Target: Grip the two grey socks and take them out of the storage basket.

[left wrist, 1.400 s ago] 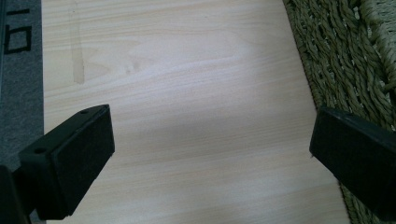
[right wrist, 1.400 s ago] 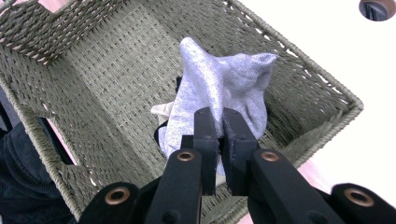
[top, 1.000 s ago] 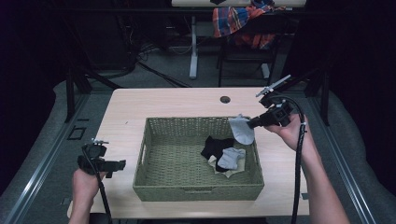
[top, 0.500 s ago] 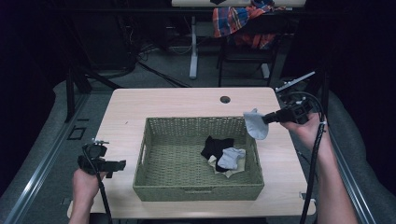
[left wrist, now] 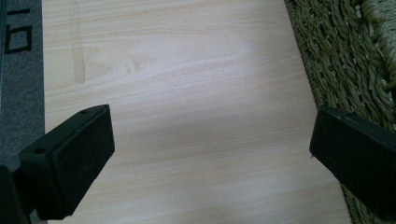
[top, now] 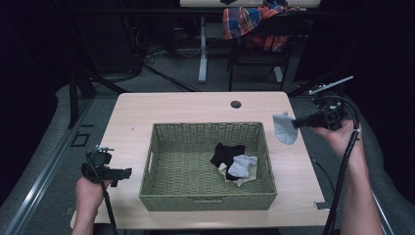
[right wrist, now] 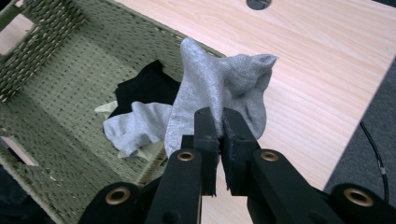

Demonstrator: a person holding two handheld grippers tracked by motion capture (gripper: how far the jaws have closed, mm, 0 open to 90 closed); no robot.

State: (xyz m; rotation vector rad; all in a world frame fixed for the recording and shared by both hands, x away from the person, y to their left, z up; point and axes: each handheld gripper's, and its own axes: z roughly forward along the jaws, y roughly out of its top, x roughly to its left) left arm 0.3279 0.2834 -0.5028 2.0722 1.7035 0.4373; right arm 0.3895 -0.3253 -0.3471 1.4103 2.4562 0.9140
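Right gripper [right wrist: 219,135] pinches the grey sock [right wrist: 219,88] over the table's edge; left gripper [left wrist: 210,154] gapes above bare tabletop [left wrist: 187,93].

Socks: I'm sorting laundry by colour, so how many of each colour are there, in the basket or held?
Grey socks: 2, one held in the right gripper as the held grey sock, one grey sock in the basket
Black sock: 1
Cream sock, partly hidden: 1
Total: 4, with 3 in the wicker basket
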